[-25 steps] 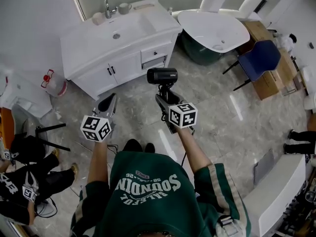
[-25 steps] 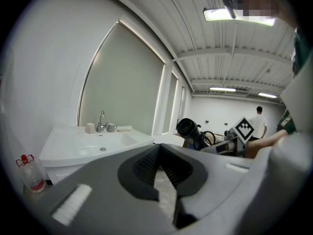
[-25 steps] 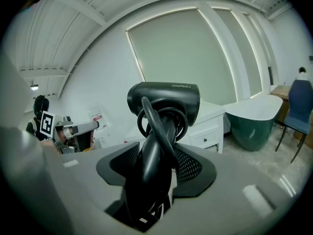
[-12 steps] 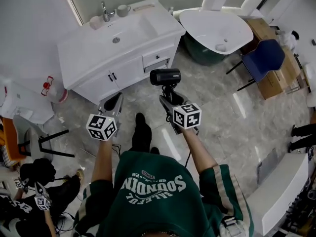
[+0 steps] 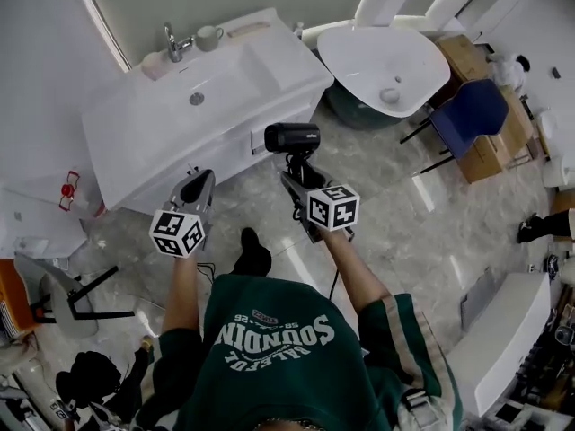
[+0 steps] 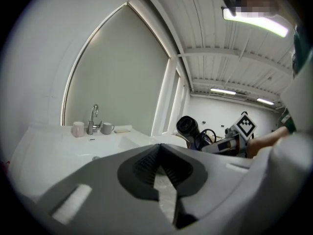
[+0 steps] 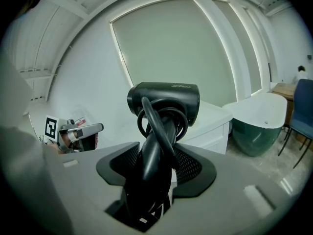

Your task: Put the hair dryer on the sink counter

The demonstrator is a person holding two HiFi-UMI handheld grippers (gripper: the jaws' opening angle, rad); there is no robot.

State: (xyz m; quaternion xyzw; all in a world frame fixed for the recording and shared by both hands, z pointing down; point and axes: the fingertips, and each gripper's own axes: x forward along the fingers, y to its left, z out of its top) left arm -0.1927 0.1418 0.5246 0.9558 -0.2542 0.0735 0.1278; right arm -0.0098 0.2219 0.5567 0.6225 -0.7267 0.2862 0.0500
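Note:
A black hair dryer point(image 5: 292, 137) with its cord wound round the handle stands upright in my right gripper point(image 5: 297, 174), which is shut on the handle. In the right gripper view the hair dryer point(image 7: 166, 99) rises between the pads, barrel pointing right. It hangs in the air just in front of the white sink counter point(image 5: 269, 61), near the cabinet's right drawers. My left gripper point(image 5: 198, 189) is shut with nothing in it and points at the cabinet front. From the left gripper view the hair dryer point(image 6: 187, 127) shows to the right of the counter point(image 6: 58, 151).
A faucet point(image 5: 171, 41) and two cups point(image 5: 208, 36) stand at the counter's back edge by the basin drain point(image 5: 197, 99). A white and green bathtub point(image 5: 382, 61) is to the right, with a blue chair point(image 5: 472, 115) beyond. Another person crouches at the lower left point(image 5: 90, 375).
The person has stepped closer to the sink counter, which now lies nearer both grippers. The right gripper still holds the hair dryer and the left stays shut.

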